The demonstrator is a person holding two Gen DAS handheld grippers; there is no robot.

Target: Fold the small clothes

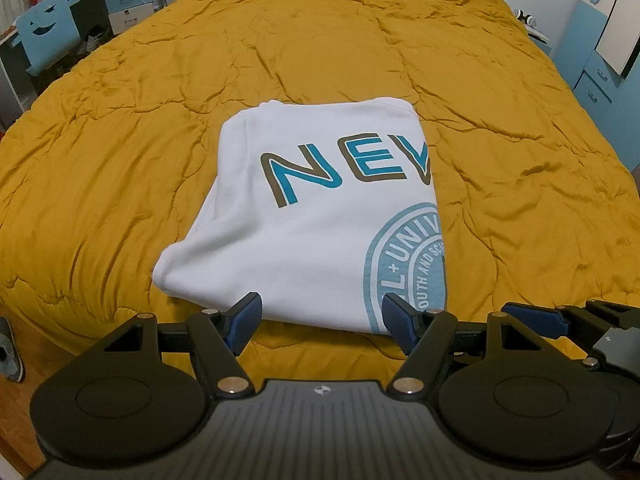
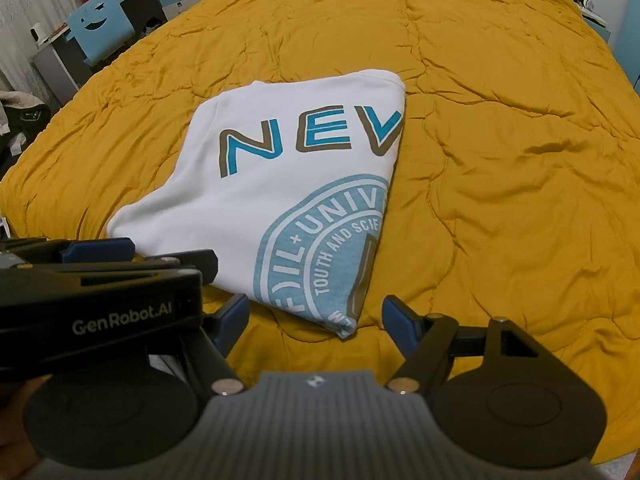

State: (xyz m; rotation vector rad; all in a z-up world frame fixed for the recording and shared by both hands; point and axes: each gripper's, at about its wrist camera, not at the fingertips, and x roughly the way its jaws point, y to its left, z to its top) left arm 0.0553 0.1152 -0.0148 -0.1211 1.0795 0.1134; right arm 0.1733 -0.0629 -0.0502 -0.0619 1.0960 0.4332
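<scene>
- Left wrist view: one white shirt [image 1: 316, 216] lies folded in half lengthwise on the yellow quilt [image 1: 500, 128], near the quilt's near edge. Print cut off at the fold: "NEV" and half a round blue badge.
- Left gripper [image 1: 322, 322] released, jaws spread wide, nothing between them; blue pads sit just above the shirt's near hem, contact not clear.
- Right gripper's blue finger shows at the shirt's right, beside the hem.
- Right wrist view: same single shirt [image 2: 280, 184], its folded edge running down its right side to a near corner.
- Right gripper [image 2: 314, 320] also released and empty; that near corner lies between its spread pads.
- Left gripper body crosses this view at the shirt's left, over the near left corner.
- Judgement: lengthwise fold looks done; a crosswise fold seems next. That calls for each claw to pinch a near hem corner, all layers, then carry it to the far edge.
- Count: one shirt, one quilt, two grippers.
</scene>
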